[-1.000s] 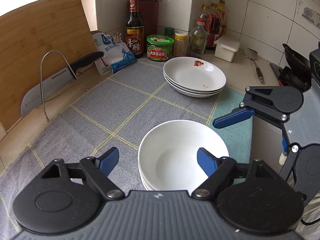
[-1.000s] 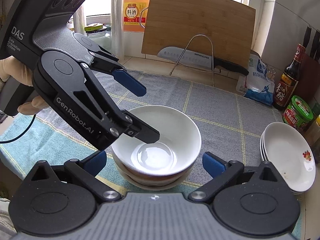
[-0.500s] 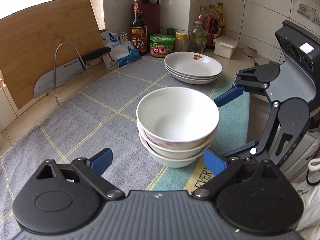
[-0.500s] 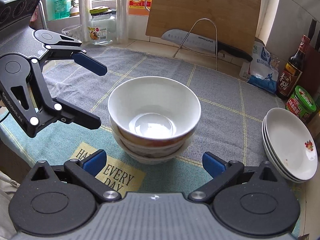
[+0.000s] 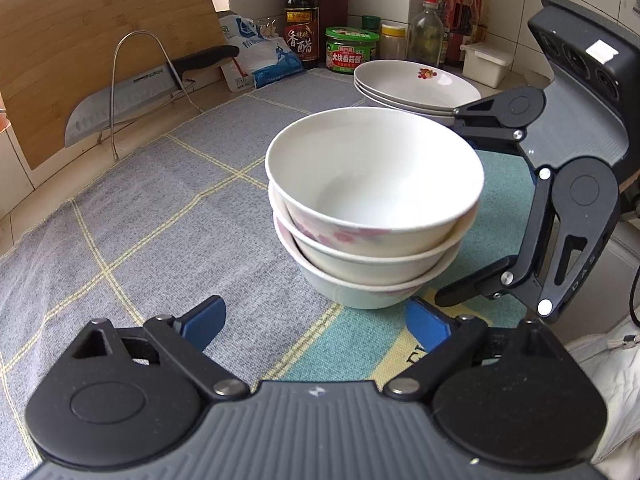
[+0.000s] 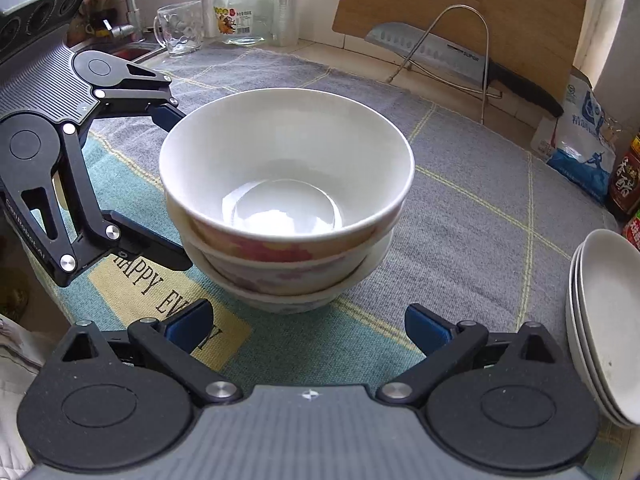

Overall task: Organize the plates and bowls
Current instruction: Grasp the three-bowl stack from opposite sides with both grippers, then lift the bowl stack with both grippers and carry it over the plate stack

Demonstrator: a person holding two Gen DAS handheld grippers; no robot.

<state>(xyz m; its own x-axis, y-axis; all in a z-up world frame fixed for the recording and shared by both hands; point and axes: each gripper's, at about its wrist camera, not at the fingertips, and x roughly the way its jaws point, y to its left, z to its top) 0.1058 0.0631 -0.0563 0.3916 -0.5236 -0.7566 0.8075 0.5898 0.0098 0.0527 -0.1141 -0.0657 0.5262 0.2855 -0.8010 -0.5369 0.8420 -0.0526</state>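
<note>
A stack of three white bowls with pink flower print [image 5: 372, 216] stands on the grey checked mat; it also shows in the right wrist view [image 6: 286, 200]. A stack of three white shallow plates [image 5: 416, 86] sits behind it, at the right edge in the right wrist view [image 6: 604, 320]. My left gripper [image 5: 316, 324] is open and empty, low in front of the bowls. My right gripper [image 6: 308, 326] is open and empty, low on the other side of the bowls. Each gripper flanks the stack without touching it.
A wooden cutting board [image 5: 100, 40] and a cleaver on a wire rack [image 5: 120, 96] stand at the back. Sauce bottles, jars [image 5: 352, 50] and a salt bag [image 5: 260, 56] line the corner. A glass mug [image 6: 180, 28] and jar [image 6: 244, 12] stand near the sink.
Both grippers have dropped lower and drawn closer to the bowl stack, from looking down into it to a side-on view. The bowls and plates have not moved.
</note>
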